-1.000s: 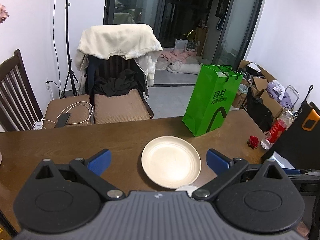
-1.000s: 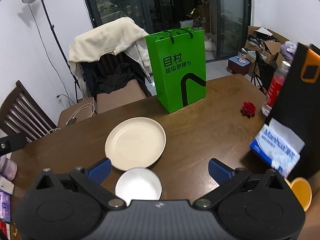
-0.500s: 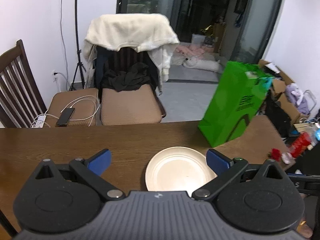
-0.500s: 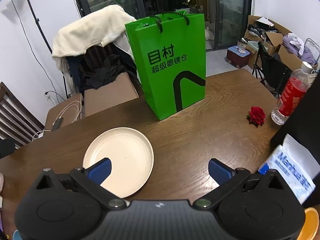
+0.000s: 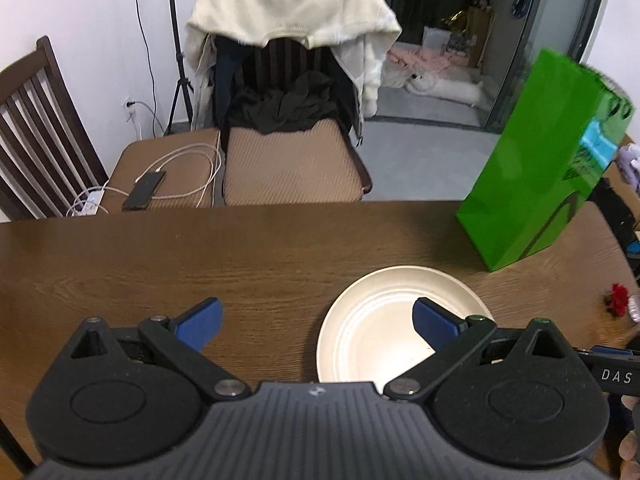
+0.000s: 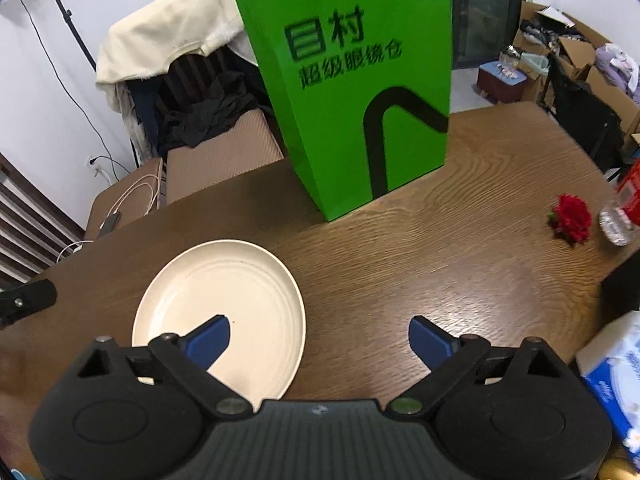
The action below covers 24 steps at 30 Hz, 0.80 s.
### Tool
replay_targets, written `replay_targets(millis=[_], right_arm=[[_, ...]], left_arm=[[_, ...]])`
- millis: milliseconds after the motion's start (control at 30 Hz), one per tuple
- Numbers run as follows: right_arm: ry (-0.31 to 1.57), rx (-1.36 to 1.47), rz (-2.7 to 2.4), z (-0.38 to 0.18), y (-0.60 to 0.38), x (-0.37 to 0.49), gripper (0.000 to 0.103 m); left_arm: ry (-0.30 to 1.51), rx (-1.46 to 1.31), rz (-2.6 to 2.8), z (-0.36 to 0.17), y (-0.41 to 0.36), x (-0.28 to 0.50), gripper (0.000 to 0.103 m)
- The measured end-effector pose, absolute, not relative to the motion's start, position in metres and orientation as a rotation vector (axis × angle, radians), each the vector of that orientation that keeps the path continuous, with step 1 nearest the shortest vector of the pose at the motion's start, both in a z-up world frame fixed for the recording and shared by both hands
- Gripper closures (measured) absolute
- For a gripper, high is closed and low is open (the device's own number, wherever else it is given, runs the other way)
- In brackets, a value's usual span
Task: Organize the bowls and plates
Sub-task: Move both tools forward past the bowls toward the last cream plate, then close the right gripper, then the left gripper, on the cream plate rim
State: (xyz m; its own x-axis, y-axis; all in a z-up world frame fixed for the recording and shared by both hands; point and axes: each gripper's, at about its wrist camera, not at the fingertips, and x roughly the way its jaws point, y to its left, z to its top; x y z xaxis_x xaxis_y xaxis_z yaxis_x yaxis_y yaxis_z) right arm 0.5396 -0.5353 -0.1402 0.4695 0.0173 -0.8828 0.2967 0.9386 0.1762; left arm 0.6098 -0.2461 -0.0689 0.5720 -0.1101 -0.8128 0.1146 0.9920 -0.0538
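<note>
A cream plate (image 5: 384, 320) lies flat on the brown wooden table (image 5: 200, 260). My left gripper (image 5: 316, 320) hangs open above the table, with the plate's left rim between its blue fingertips and its right fingertip (image 5: 434, 320) over the plate. In the right wrist view the same plate (image 6: 224, 296) sits at lower left. My right gripper (image 6: 320, 338) is wide, its jaws closing, with the plate's right rim between them but not pressed. Its left fingertip (image 6: 210, 340) is over the plate. No bowl is in view now.
A green paper bag (image 6: 352, 92) stands behind the plate. A red rose (image 6: 572, 218) and a plastic bottle (image 6: 624, 208) lie to the right, a blue tissue pack (image 6: 616, 384) at the near right. Chairs with clothes (image 5: 288, 40) stand beyond the table's far edge.
Both grippers have come down and forward toward the plate, which now looks larger. The white bowl near the right gripper has slipped out of view beneath it.
</note>
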Motion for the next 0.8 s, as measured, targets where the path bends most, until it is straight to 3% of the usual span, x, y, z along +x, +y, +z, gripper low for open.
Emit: replay_targets(millis=[33, 100, 267, 600, 800], right_arm=[[1.078, 0.319, -0.173, -0.145, -0.534, 0.543, 0.011], [1.092, 0.303, -0.17, -0.155, -0.532, 0.549, 0.027], [1.125, 0.339, -0.139, -0.179, -0.532, 0.56, 0.046], [1.148, 0.337, -0.124, -0.203, -0.531, 0.569, 0.069], [1.162, 0.332, -0.105, -0.211, -0.527, 0.574, 0.077]], left_arm=[[0.961, 0.007, -0.129, -0.074, -0.247, 0.612, 0.0], [0.982, 0.016, -0.117, -0.085, -0.249, 0.618, 0.0], [1.024, 0.026, -0.095, -0.108, -0.252, 0.629, 0.0], [1.092, 0.073, -0.067, -0.144, -0.258, 0.644, 0.003], [1.112, 0.101, -0.067, -0.158, -0.259, 0.647, 0.005]])
